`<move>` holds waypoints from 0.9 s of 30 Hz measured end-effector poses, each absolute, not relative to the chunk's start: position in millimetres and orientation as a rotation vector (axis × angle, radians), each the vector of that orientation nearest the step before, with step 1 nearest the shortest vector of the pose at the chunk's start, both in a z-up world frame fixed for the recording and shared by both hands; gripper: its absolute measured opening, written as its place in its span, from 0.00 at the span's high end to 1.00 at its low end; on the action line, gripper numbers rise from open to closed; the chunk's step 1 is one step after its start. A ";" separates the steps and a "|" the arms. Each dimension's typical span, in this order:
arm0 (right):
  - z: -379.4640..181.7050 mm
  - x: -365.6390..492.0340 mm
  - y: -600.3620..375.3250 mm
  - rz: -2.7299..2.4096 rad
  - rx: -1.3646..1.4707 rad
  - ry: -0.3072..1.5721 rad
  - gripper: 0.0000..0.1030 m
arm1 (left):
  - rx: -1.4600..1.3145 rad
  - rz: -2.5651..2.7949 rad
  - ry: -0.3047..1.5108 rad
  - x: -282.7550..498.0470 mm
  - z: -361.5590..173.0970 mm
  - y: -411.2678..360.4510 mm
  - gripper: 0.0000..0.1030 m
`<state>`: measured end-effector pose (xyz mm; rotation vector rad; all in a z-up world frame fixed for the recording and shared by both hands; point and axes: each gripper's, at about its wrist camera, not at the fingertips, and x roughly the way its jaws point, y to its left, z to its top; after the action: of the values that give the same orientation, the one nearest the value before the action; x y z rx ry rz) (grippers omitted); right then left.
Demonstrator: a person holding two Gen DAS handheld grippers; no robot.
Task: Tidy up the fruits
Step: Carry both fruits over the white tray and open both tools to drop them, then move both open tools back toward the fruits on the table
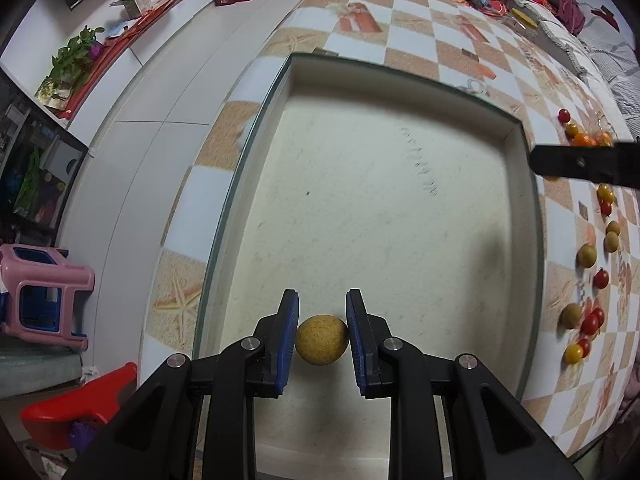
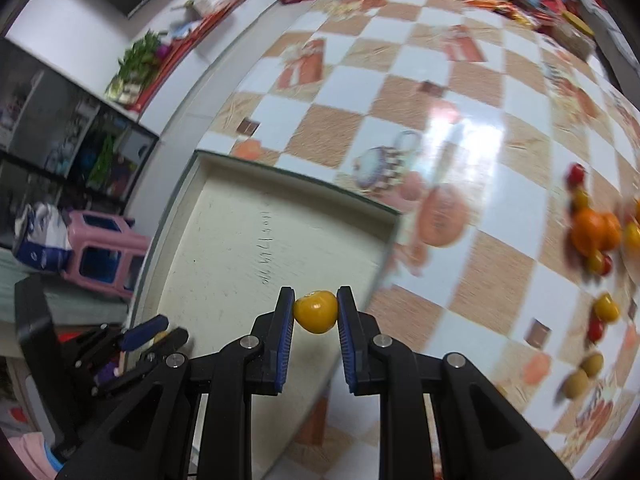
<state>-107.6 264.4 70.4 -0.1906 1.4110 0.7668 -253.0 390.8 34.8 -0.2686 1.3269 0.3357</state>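
Fingers of both grippers each pinch one small fruit over the tray.

Left gripper (image 1: 322, 334): blue pads pressed against either side of a tan, rough-skinned round fruit (image 1: 321, 340), held above the near edge of the shallow cream tray (image 1: 520, 128). Right gripper (image 2: 316, 312): pads clamped on a yellow cherry tomato (image 2: 315, 311), fruit sitting at the fingertips, above the tray's right rim (image 2: 390, 220). Loose fruits (image 1: 588, 256) lie scattered on the checkered desk (image 1: 420, 24), right of the tray; motion blur in right view.
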 end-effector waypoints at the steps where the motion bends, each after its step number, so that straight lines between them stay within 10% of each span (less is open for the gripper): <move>1: 65.8 -107.9 270.9 0.767 -0.204 1.416 0.77 | -0.266 0.335 1.329 -254.2 32.8 391.4 0.75; 14: 32.2 -113.9 302.3 0.737 -0.399 1.435 0.76 | -0.204 0.314 1.329 -257.0 23.8 383.4 0.73; 17: 26.3 -116.1 304.9 0.736 -0.409 1.455 0.72 | -0.211 0.320 1.330 -257.5 23.1 381.8 0.31; 21: 27.2 -118.8 313.0 0.756 -0.403 1.450 0.28 | -0.188 0.326 1.322 -259.0 25.7 377.6 0.30; 27: 54.6 -114.7 305.0 0.794 -0.301 1.413 0.17 | -0.217 0.330 1.325 -263.3 35.9 384.6 0.30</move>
<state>-114.7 305.0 54.6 -0.3013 1.4135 0.7941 -263.3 384.6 35.9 -0.2168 1.3247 0.3301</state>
